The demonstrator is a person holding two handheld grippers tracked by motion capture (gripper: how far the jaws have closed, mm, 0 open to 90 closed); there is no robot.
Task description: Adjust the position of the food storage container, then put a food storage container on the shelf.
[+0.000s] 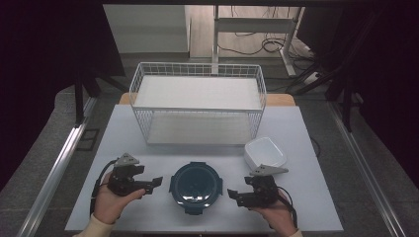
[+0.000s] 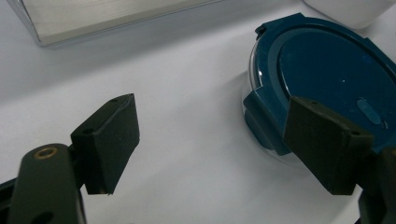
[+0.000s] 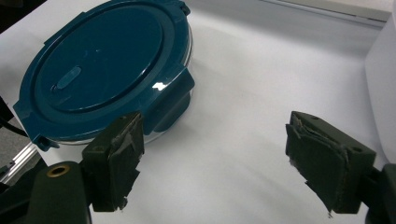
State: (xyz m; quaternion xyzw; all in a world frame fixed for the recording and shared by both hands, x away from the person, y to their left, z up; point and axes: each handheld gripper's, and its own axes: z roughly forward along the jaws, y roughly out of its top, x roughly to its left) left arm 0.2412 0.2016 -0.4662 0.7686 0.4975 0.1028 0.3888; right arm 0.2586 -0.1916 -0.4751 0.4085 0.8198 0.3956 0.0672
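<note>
A round container with a dark blue clip-on lid (image 1: 195, 186) sits on the white table between my two grippers. My left gripper (image 1: 157, 181) rests just left of it, jaws open and pointing right at it. In the left gripper view the lid (image 2: 327, 70) lies beyond the right jaw, and the gripper (image 2: 224, 149) holds nothing. My right gripper (image 1: 231, 193) sits just right of the container, pointing left, open and empty. The right gripper view has the lid (image 3: 102, 70) at upper left, past the wide-apart jaws of the gripper (image 3: 219, 163).
A white wire basket (image 1: 197, 101) stands at the back middle of the table. A white square bowl (image 1: 265, 152) sits behind the right gripper, close to it. The table's front edge (image 1: 197, 230) runs just below both hands.
</note>
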